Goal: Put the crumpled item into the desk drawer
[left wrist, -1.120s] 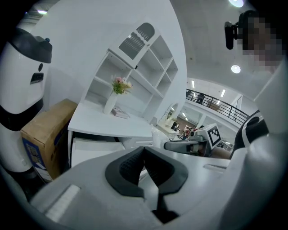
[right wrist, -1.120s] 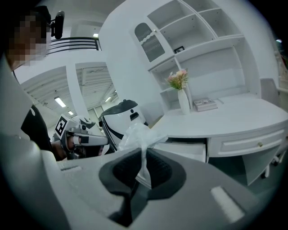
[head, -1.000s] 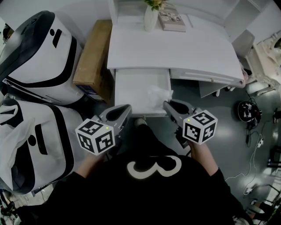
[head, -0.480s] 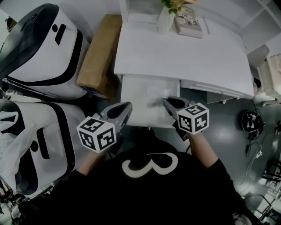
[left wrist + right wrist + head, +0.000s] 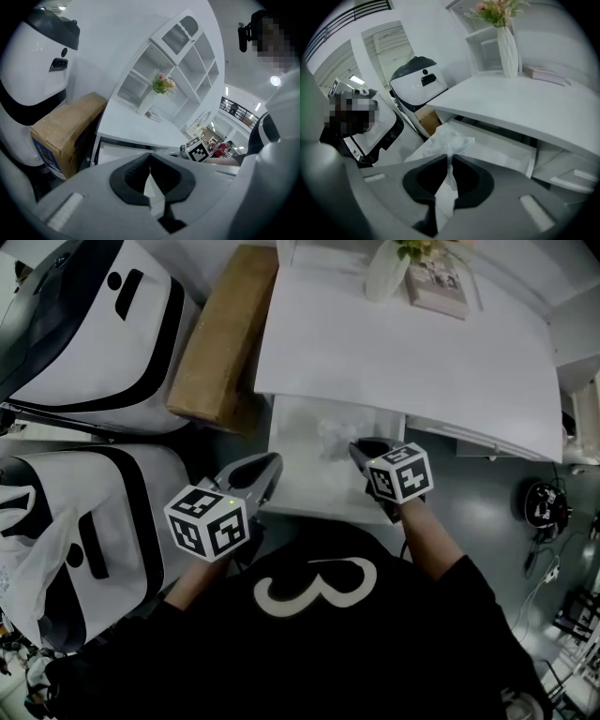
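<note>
The crumpled item is a wad of thin white paper or plastic (image 5: 451,141). My right gripper (image 5: 450,161) is shut on it, and a tail of it hangs down between the jaws. In the head view the wad (image 5: 333,435) sits over the open white desk drawer (image 5: 298,474), just ahead of the right gripper (image 5: 357,450). My left gripper (image 5: 272,468) hovers at the drawer's left front corner. Its jaws meet at the tips with nothing between them (image 5: 149,157).
A white desk (image 5: 412,352) carries a vase of flowers (image 5: 386,270) and a book (image 5: 437,282) at the back. A brown cardboard box (image 5: 220,338) stands left of the desk. Large white and black machines (image 5: 89,343) fill the left side.
The right gripper has moved forward with the wad, from the drawer's front edge to over its inside. The left gripper has stayed near the drawer's left front.
</note>
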Demonstrator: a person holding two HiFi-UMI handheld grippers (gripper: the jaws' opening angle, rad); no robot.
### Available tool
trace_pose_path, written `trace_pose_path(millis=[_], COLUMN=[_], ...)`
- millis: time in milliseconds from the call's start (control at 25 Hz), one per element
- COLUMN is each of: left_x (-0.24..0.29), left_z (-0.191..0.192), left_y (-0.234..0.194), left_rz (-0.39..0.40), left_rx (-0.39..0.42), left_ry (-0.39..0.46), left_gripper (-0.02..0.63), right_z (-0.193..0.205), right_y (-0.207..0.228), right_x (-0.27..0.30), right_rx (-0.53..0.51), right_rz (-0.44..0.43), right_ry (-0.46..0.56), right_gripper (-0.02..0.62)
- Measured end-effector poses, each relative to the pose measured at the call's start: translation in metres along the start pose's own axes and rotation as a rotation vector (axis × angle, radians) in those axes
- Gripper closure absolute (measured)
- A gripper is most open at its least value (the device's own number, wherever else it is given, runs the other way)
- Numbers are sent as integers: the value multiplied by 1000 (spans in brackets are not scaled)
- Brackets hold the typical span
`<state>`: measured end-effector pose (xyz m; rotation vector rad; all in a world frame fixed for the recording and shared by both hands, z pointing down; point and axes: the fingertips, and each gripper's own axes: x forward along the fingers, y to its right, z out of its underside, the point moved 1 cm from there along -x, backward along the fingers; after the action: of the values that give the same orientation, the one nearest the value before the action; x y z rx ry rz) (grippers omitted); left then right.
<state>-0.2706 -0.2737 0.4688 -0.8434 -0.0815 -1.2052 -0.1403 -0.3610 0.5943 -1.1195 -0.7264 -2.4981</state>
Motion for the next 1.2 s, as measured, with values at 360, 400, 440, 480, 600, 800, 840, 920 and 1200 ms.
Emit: trace_pose_path(millis=[360,400,440,480,600,800,840,920,1200], left_x=[11,11,12,13,16,16,16,14,10], left_z=[3,4,4,5,7,10,11,11,12], left_y=[-28,-32,-35,-38,-45,-52,-54,-58,-64], left_rz=[-37,-43,-49,-55,-70,-91,-97,-109,-131], left_rx=[-30,-36,-41,-44,-49,-60,-62,-64,-79], left_ry=[-34,-37,-40,-42,-43,-46,-45,-32,-2], left_gripper=[595,595,595,595,595,595,595,595,595], right_z=[26,29,33,36,46,64,67,72,77], right_y=[30,33,35,38,45,51,52,53,59], right_x=[62,68,74,80,94,110,112,117,121], right_rx=[54,61,72,82,99,121,123,124,162], right_rz=[-7,-7,-9,-10,-10,-7,-9,-12,-11], right_ry=[-151,-165,-177,-186,-207,-245,-252,-264,-271], right_gripper=[557,556,555,555,554,552,551,548,477])
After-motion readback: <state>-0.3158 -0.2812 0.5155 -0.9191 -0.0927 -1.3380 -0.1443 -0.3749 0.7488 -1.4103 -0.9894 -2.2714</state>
